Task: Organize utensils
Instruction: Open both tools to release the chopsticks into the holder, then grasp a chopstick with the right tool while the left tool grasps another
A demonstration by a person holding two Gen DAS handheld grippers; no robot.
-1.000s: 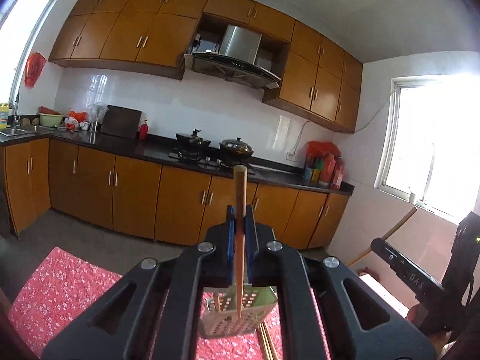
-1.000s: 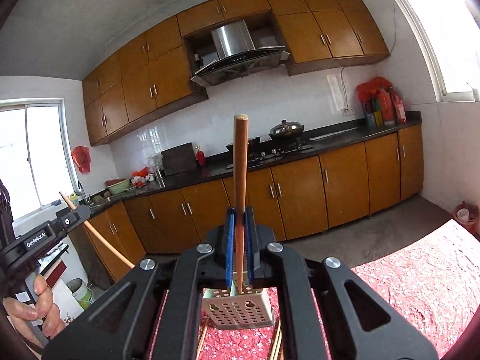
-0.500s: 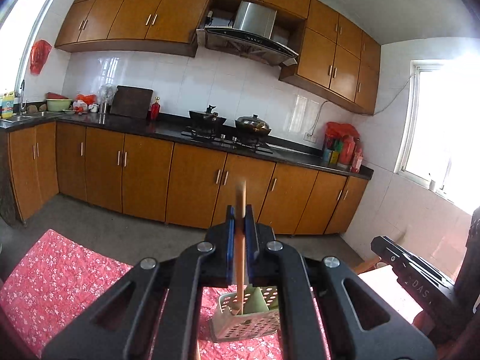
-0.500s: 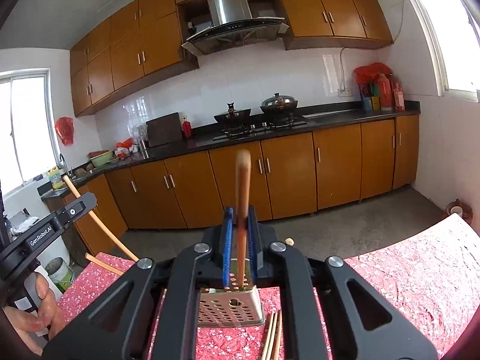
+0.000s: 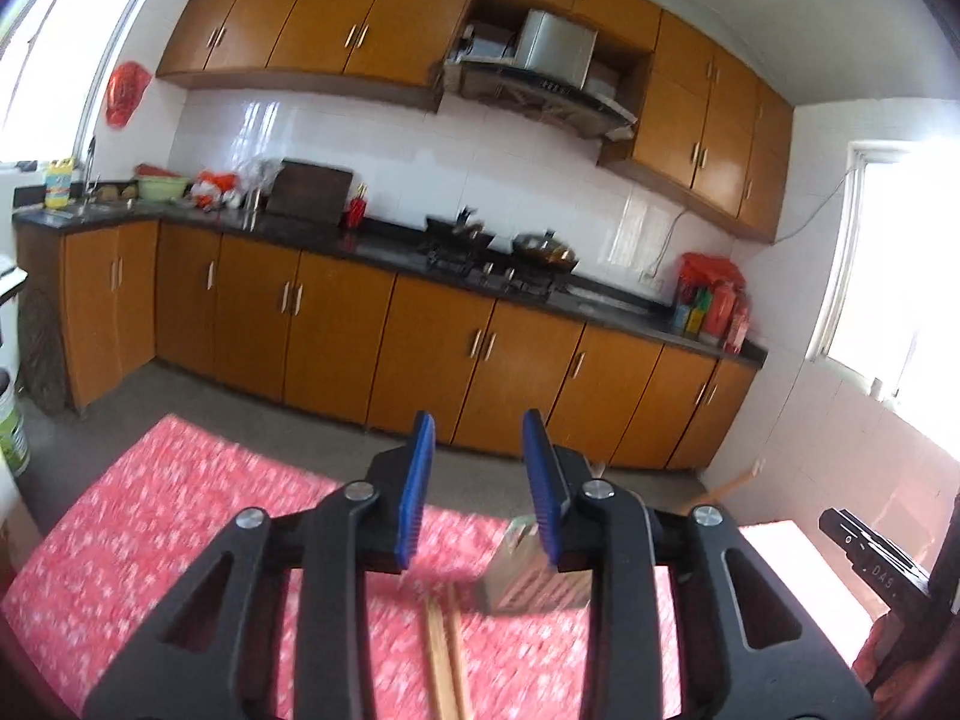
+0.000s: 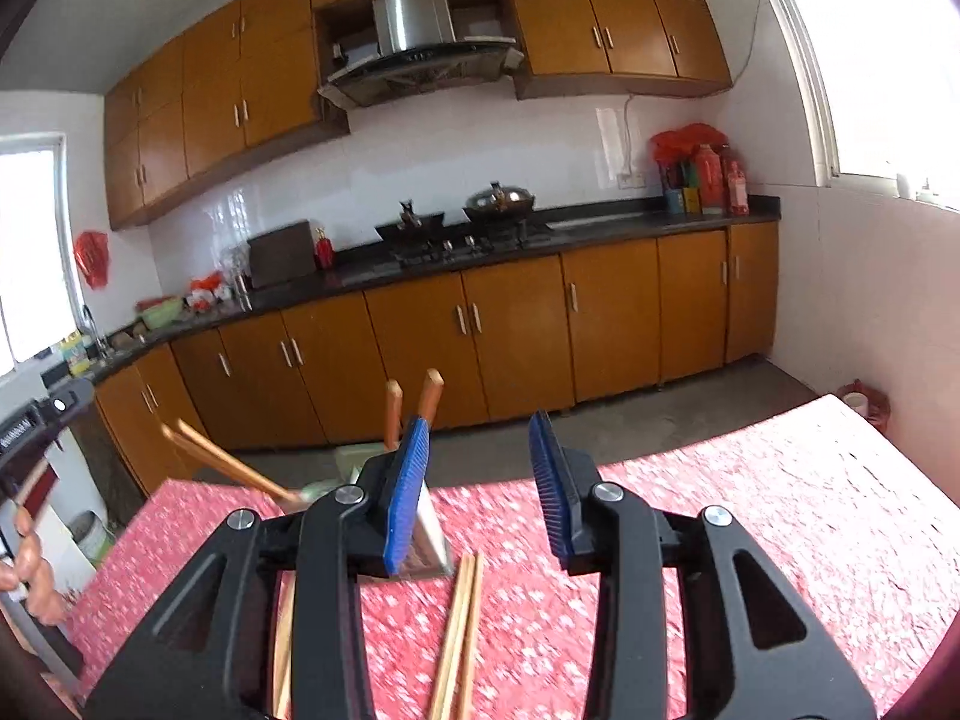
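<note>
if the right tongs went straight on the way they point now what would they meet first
Probably nothing close: the open right tongs aim over the red tablecloth toward the floor and lower cabinets. The utensil holder sits just left of that line.

Table (image 6: pixel 750 510) under a red cloth with small white flowers; cloth covers the whole surface in view, motion-blurred in both views (image 5: pixel 150 540).

On it:
- Perforated metal utensil holder (image 6: pixel 433 540), standing toward the far edge, left of the middle in the right wrist view, largely hidden behind black gripper parts. Same holder (image 5: pixel 528 576) blurred in the left wrist view.
- Pair of wooden chopsticks (image 6: pixel 459 624) lying flat on the cloth just in front of the holder, running toward the near edge. Same pair (image 5: pixel 447 654) in the left wrist view.
- Another wooden stick (image 6: pixel 283 636) flat on the cloth to the left, half hidden.

Whether the chopsticks touch the holder: cannot tell.
</note>
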